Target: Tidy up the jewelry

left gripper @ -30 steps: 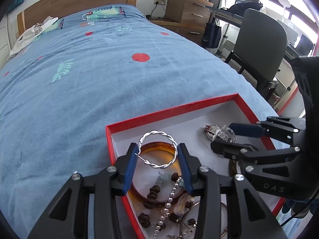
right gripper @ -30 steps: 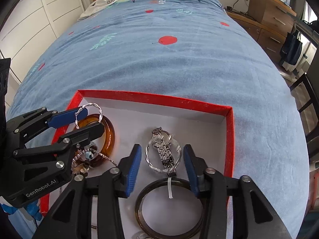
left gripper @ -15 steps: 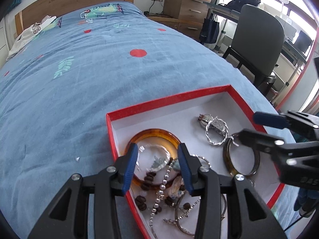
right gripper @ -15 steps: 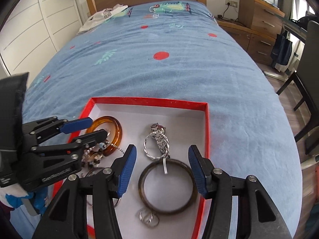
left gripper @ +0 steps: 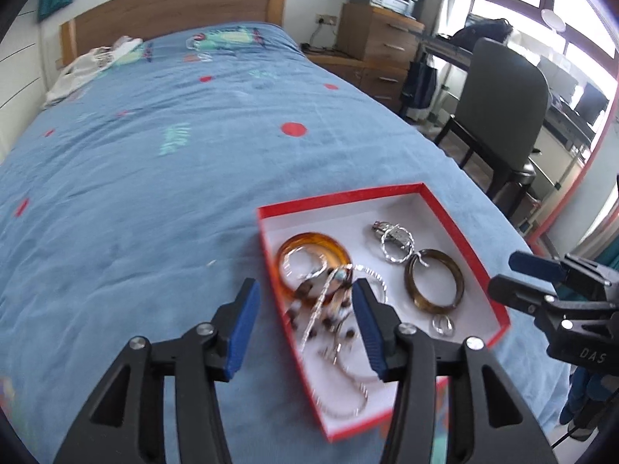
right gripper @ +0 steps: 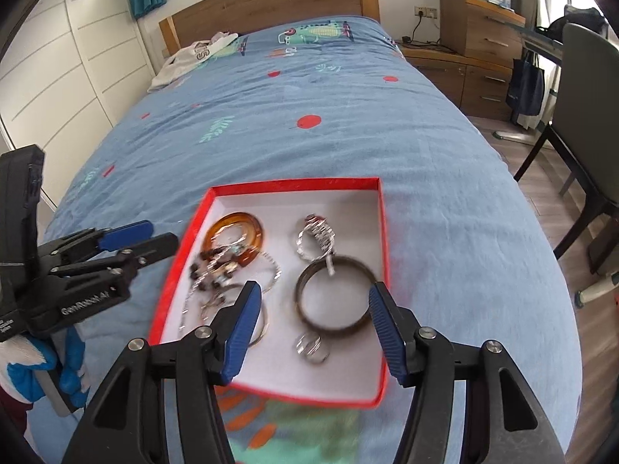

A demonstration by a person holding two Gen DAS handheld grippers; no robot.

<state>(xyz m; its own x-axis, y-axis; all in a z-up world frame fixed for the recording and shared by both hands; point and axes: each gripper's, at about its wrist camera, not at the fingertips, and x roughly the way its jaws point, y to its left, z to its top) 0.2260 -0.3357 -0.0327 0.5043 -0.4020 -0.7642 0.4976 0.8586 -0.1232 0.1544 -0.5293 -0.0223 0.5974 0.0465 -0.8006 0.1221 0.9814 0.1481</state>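
A red box (right gripper: 381, 232) with a white inside, sitting on a blue bed cover (right gripper: 348, 116) with red dots. Inside the box, on the left: an orange bangle (right gripper: 236, 226) with a tangle of brown beads and silver chains (right gripper: 214, 266) lying across its near edge. On the right, near the far wall: a silver watch (right gripper: 319, 234) lying over a twisted silver ring. Just in front of that, touching it: a dark brown bangle (right gripper: 334, 297). Near the front wall of the box: a small silver ring (right gripper: 311, 346). Left gripper (left gripper: 301, 326) wide open, holding nothing, up over the left edge of the box, one blue finger over the bed cover and the other over the bead tangle. Right gripper (right gripper: 315, 326) wide open too, holding nothing, up over the near part of the box, with the dark bangle seen between its blue fingers. Seen from the other side, right gripper (left gripper: 506, 272) off to the right of the box, past its red wall. Near the headboard, far up the bed: a white cloth (right gripper: 193, 58). Beside the bed: a wooden drawer chest (right gripper: 479, 34) and a dark chair (left gripper: 503, 104). Parts of the jewelry blurry, so small bits hard to tell apart.
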